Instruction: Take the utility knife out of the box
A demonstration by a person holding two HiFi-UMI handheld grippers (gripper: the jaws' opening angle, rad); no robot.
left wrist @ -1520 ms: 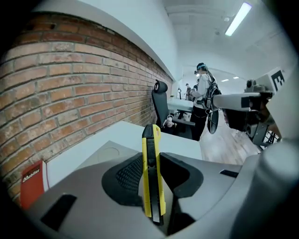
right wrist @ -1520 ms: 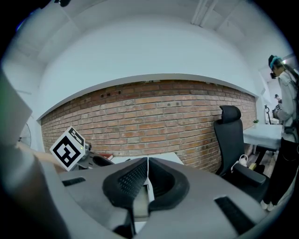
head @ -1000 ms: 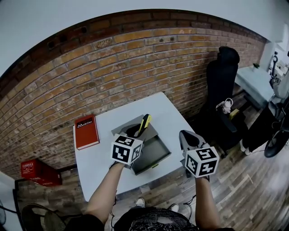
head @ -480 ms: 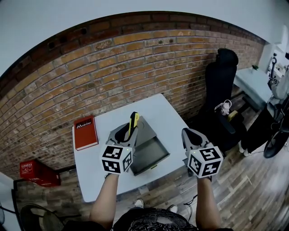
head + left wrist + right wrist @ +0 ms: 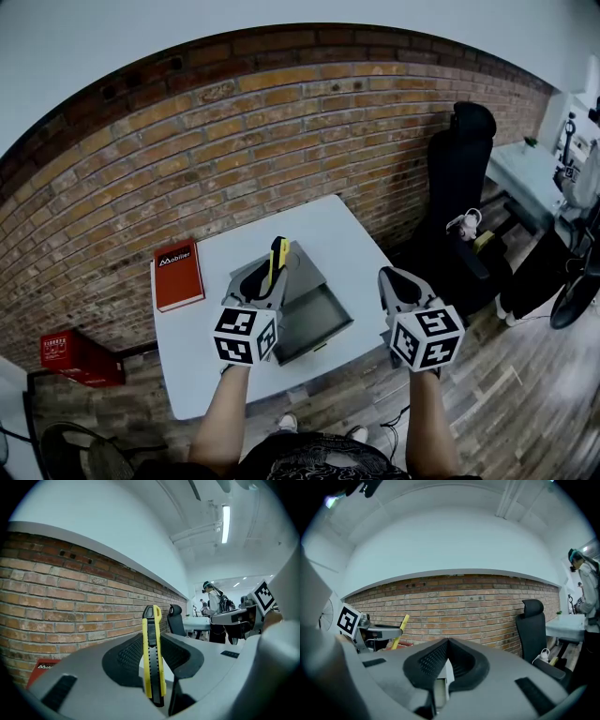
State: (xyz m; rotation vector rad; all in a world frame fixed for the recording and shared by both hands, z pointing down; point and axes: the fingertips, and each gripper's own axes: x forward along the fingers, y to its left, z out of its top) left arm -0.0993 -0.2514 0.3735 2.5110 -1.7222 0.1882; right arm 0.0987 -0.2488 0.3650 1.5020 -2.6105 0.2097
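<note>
My left gripper (image 5: pixel 266 274) is shut on a yellow and black utility knife (image 5: pixel 277 253), which stands upright between the pads (image 5: pixel 153 658). It hangs above the left rear part of the open grey box (image 5: pixel 314 319) on the white table (image 5: pixel 333 230), clear of the box. At the table's right edge my right gripper (image 5: pixel 393 281) is shut with nothing in it (image 5: pixel 447 641). The knife (image 5: pixel 399 630) also shows at the left of the right gripper view.
A red book (image 5: pixel 176 274) lies at the table's left rear. A brick wall (image 5: pixel 234 141) runs behind the table. A black office chair (image 5: pixel 464 164) stands to the right, and a red box (image 5: pixel 64 352) sits on the floor at the left.
My left gripper has lifted the knife up and to the left, away from over the box. The right gripper has stayed where it was.
</note>
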